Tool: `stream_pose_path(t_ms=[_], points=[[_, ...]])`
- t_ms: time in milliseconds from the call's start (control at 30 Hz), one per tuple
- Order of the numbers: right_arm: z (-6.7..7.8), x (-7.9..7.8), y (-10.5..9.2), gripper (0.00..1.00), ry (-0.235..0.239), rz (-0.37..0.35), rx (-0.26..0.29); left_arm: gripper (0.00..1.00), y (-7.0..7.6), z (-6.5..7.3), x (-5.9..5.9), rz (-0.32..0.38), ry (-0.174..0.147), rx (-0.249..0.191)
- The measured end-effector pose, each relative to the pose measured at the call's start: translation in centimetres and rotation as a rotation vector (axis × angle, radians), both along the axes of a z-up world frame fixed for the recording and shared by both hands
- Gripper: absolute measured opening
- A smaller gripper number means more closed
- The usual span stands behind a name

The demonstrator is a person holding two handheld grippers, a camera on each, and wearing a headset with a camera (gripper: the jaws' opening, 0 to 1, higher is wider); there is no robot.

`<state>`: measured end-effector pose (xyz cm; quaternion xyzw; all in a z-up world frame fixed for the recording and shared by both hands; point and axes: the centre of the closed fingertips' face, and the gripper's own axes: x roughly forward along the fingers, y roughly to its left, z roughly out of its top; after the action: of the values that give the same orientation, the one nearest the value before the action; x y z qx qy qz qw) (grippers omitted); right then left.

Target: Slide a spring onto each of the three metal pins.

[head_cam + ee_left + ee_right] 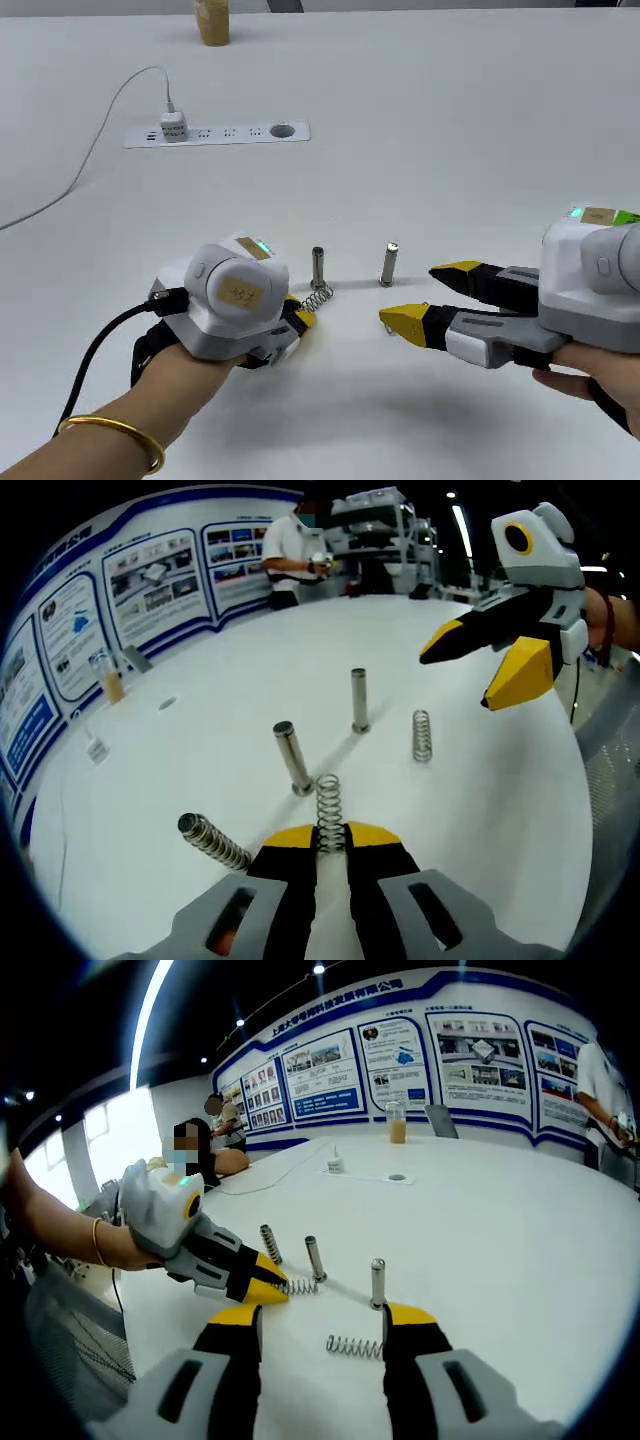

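Two bare metal pins (318,267) (390,263) stand upright on the white table. My left gripper (300,318) is shut on one end of a spring (317,297), which reaches toward the base of the nearer pin (292,757). A third pin with a spring around it (213,842) stands off to the left of the jaws; the same sprung pin (268,1243) stands behind the left gripper in the right gripper view. My right gripper (425,297) is open, just right of the pins. A loose spring (355,1346) lies on the table between its jaws.
A white power strip (215,133) with a plugged charger and cable lies at the back left of the table (450,150). A yellowish cup (211,20) stands at the far edge. People sit and stand beyond the table in the gripper views.
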<state>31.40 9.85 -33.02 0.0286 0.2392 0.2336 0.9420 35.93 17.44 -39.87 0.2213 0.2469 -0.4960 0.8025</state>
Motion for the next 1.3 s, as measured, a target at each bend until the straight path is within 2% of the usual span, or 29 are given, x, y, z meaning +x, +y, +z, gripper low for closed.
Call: stream_pose_path(t_ms=[67,133,233,600,767,867,967,1067,1167,1300], points=[[0.1,0.2,0.1,0.50,0.009,-0.015,0.028,0.10,0.2,0.3,-0.4,0.002,-0.006,-0.007],[0.2,0.4,0.0,0.50,0.008,-0.024,0.031,0.10,0.3,1.0,-0.7,0.012,-0.017,-0.018],[0.8,0.7,0.2,0.50,0.000,-0.039,0.067,0.10,0.1,2.0,-1.4,0.014,-0.019,-0.056],[2.8,1.4,1.6,0.47,-0.019,-0.038,0.197,0.10,-0.3,6.1,-2.4,0.013,-0.080,-0.176],[4.0,1.7,2.8,0.39,-0.013,-0.028,0.331,0.11,-0.4,8.0,-2.6,0.012,-0.126,-0.234],[4.5,1.9,3.4,0.34,-0.013,-0.019,0.361,0.11,-0.5,8.9,-2.8,0.009,-0.157,-0.260],[4.9,2.1,3.9,0.32,-0.003,-0.017,0.408,0.11,-0.6,9.8,-3.1,0.006,-0.173,-0.290],[5.3,2.3,4.3,0.30,0.003,-0.021,0.454,0.11,-0.7,10.4,-3.4,-0.003,-0.182,-0.318],[5.3,2.5,4.6,0.26,0.009,-0.018,0.469,0.11,-0.9,11.1,-3.6,-0.022,-0.183,-0.366],[5.8,2.4,5.5,0.22,0.037,-0.005,0.559,0.11,-1.1,11.7,-3.9,-0.047,-0.213,-0.381]])
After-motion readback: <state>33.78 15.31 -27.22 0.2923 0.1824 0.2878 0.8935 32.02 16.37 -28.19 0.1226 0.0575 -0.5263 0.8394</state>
